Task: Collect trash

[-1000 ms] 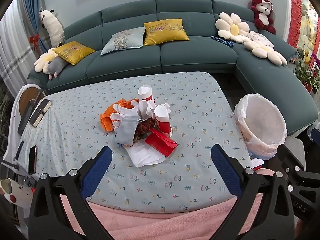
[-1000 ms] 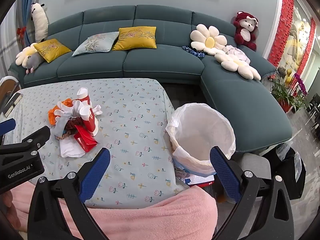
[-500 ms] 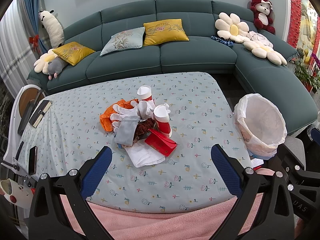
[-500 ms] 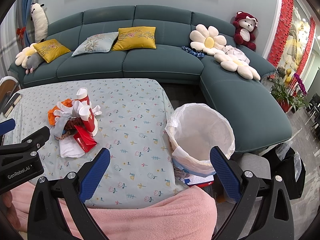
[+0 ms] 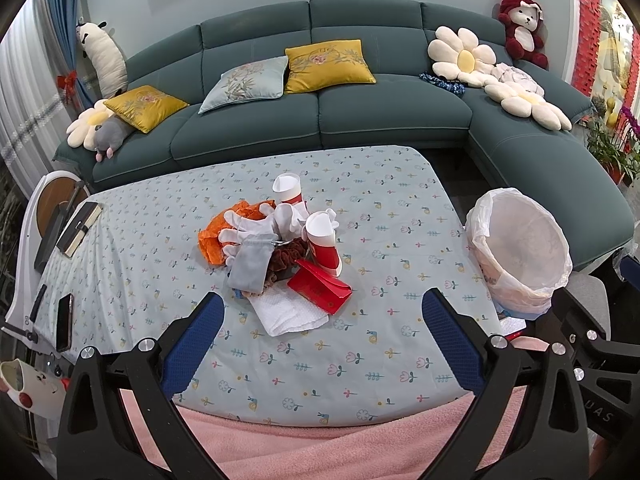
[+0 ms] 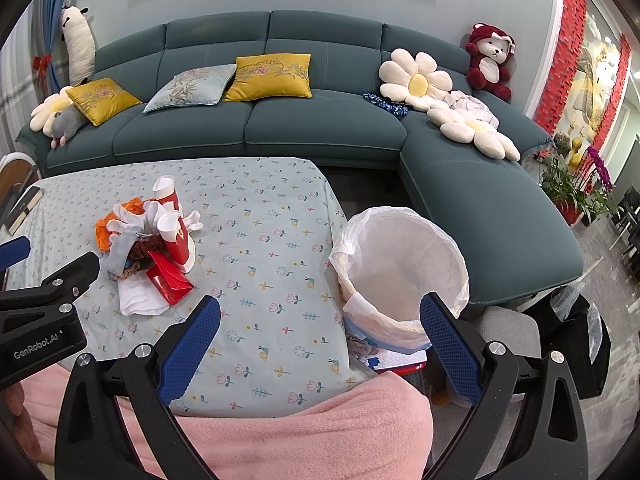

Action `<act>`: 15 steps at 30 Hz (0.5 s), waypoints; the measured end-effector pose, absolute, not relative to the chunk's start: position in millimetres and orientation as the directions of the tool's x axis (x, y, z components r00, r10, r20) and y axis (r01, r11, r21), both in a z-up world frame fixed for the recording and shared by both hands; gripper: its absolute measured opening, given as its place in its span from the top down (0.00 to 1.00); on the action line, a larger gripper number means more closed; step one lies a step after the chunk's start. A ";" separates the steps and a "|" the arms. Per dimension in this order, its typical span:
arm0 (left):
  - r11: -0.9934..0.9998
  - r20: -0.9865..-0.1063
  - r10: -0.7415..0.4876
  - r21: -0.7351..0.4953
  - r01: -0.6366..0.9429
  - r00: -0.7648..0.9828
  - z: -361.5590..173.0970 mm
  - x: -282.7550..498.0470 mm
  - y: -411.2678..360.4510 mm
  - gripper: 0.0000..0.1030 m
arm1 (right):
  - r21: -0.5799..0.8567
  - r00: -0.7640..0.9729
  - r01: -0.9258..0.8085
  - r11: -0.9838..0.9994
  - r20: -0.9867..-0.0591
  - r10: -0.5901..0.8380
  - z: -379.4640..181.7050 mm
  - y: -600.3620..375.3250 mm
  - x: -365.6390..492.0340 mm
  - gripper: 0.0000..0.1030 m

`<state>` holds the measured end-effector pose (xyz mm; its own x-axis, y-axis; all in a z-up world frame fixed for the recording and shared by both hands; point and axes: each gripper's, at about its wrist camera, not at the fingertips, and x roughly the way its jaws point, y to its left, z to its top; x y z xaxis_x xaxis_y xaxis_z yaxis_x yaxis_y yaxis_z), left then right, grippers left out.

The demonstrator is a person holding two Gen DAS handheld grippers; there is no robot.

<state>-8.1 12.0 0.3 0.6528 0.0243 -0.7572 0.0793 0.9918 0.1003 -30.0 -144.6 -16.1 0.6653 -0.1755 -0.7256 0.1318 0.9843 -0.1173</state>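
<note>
A heap of trash lies mid-table: two red-and-white paper cups (image 5: 325, 241) (image 6: 178, 232), a red packet (image 5: 320, 286) (image 6: 168, 278), a white napkin (image 5: 286, 312) (image 6: 138, 300), white gloves (image 5: 256, 226), an orange wrapper (image 5: 214, 234) and a grey pouch (image 5: 248, 264). A bin lined with a white bag (image 5: 520, 248) (image 6: 400, 272) stands off the table's right edge. My left gripper (image 5: 322, 334) hangs open above the near table, short of the heap. My right gripper (image 6: 320, 336) is open too, between table edge and bin. Both are empty.
The table (image 5: 380, 216) carries a floral cloth. A notebook (image 5: 78, 228) and a phone (image 5: 64, 322) lie at its left edge. A teal sofa (image 5: 320, 120) with cushions runs behind and right. A pink blanket (image 6: 300, 432) covers the near edge.
</note>
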 end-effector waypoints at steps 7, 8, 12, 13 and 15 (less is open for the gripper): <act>0.992 -0.757 0.025 0.100 0.078 0.653 0.1 -8.4 12.0 0.08 | -0.118 0.666 0.132 0.984 -0.725 -0.176 -16.5 -144.8 -30.2 0.07; 0.992 -0.757 0.024 0.099 0.078 0.653 0.2 -8.3 12.2 0.08 | -0.117 0.666 0.132 0.984 -0.725 -0.175 -16.6 -144.8 -30.3 0.07; 0.992 -0.757 0.024 0.099 0.079 0.653 -0.1 -8.0 11.3 0.08 | -0.117 0.666 0.131 0.984 -0.725 -0.175 -16.7 -144.6 -30.8 0.07; 0.992 -0.757 0.024 0.099 0.079 0.653 -0.1 -7.4 10.3 0.08 | -0.118 0.666 0.131 0.984 -0.725 -0.176 -16.9 -144.6 -30.8 0.07; 0.992 -0.758 0.022 0.097 0.080 0.652 0.0 -7.2 10.0 0.08 | -0.117 0.666 0.132 0.984 -0.725 -0.175 -17.0 -144.7 -31.1 0.07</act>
